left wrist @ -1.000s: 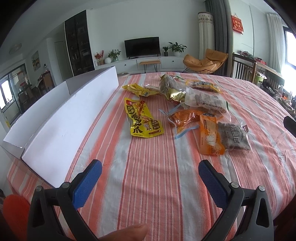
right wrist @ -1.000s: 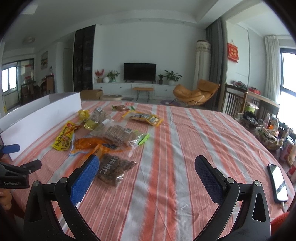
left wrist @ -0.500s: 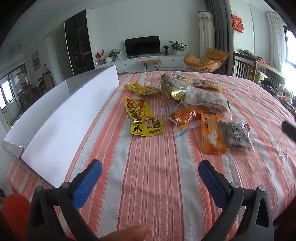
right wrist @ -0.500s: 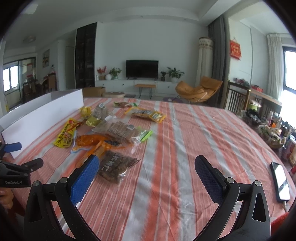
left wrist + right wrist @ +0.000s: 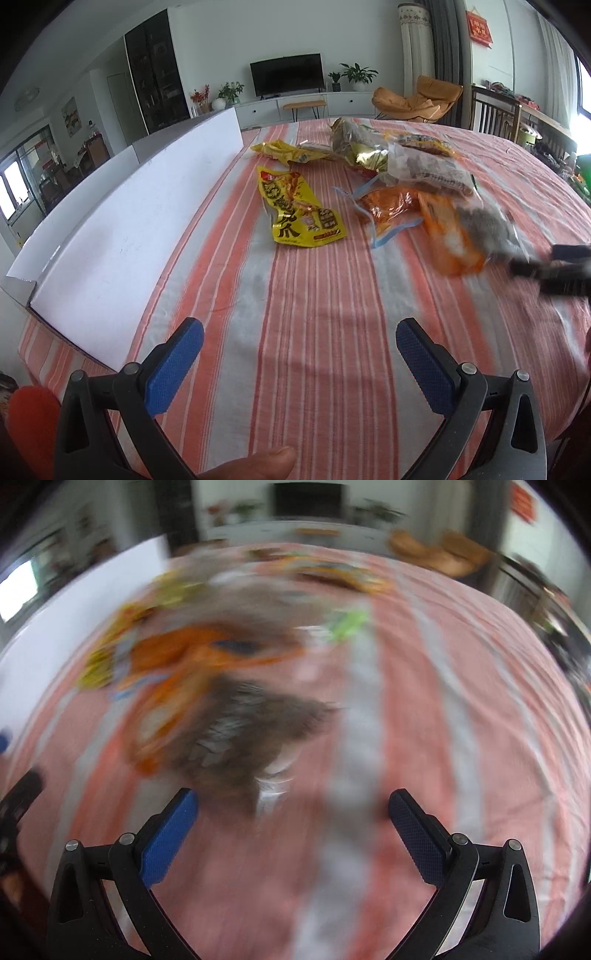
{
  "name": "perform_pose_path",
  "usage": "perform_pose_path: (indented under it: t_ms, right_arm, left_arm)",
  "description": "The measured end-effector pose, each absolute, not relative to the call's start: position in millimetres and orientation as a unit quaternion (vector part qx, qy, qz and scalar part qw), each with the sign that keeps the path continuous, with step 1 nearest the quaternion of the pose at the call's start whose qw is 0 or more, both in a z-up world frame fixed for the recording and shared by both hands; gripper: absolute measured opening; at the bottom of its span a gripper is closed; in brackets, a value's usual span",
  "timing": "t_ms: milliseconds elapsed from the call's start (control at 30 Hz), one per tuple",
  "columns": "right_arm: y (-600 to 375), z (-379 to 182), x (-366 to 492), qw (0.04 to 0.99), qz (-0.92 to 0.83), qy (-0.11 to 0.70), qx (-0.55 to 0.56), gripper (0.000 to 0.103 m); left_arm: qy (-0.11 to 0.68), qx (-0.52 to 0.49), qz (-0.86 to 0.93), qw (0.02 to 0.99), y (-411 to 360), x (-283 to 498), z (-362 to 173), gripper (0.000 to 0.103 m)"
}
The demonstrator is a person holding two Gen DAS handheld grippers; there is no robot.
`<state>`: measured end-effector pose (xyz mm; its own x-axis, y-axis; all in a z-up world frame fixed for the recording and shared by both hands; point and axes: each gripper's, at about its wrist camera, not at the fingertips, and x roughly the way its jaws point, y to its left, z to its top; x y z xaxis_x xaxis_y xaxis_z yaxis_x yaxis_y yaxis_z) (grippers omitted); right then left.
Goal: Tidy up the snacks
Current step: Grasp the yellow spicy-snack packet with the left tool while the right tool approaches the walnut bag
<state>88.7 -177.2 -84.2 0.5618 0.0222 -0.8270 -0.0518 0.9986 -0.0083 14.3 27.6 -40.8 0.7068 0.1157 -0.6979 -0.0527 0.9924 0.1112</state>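
Several snack packets lie on the striped tablecloth (image 5: 317,332). A yellow packet (image 5: 299,210) sits nearest the white box (image 5: 122,236); an orange bag (image 5: 395,206), an orange packet (image 5: 447,240) and a dark brown packet (image 5: 487,229) lie to its right. My left gripper (image 5: 300,363) hovers open over bare cloth near the table's front. My right gripper (image 5: 291,829) is open too, low over the cloth, with the brown packet (image 5: 247,734) just ahead of its left finger. The right wrist view is heavily blurred. The right gripper's tips (image 5: 550,266) show at the left wrist view's right edge.
The long white box stands open along the table's left side. More packets (image 5: 373,147) crowd the far middle of the table. A thumb (image 5: 255,461) shows at the bottom of the left wrist view. Chairs and a TV unit stand beyond the table.
My right gripper has dropped and swung fast toward the brown packet, blurring its view and entering the left wrist view from the right. The left gripper has barely moved.
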Motion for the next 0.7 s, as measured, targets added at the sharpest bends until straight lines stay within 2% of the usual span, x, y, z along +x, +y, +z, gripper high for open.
perform_pose_path:
  t_ms: [200, 333, 433, 533, 700]
  right_arm:
    - [-245, -75, 79, 0.877, -0.091, 0.471, 0.030, 0.103]
    - [-223, -64, 75, 0.879, -0.008, 0.473, 0.061, 0.103]
    - [-187, -65, 88, 0.878, 0.029, 0.477, 0.034, 0.103]
    - [-156, -82, 103, 0.875, 0.024, 0.482, -0.042, 0.103]
    - [-198, -80, 109, 0.886, -0.031, 0.463, -0.002, 0.103]
  left_arm:
    - [0.408, 0.049, 0.051, 0.910, 30, 25, -54, 0.103]
    - [0.420, 0.046, 0.048, 0.905, 29, 29, -61, 0.103]
    - [0.420, 0.049, 0.046, 0.905, 30, 25, -60, 0.103]
    - [0.426, 0.036, 0.040, 0.903, 35, 24, -61, 0.103]
    - [0.447, -0.016, 0.024, 0.894, 48, 30, -65, 0.103]
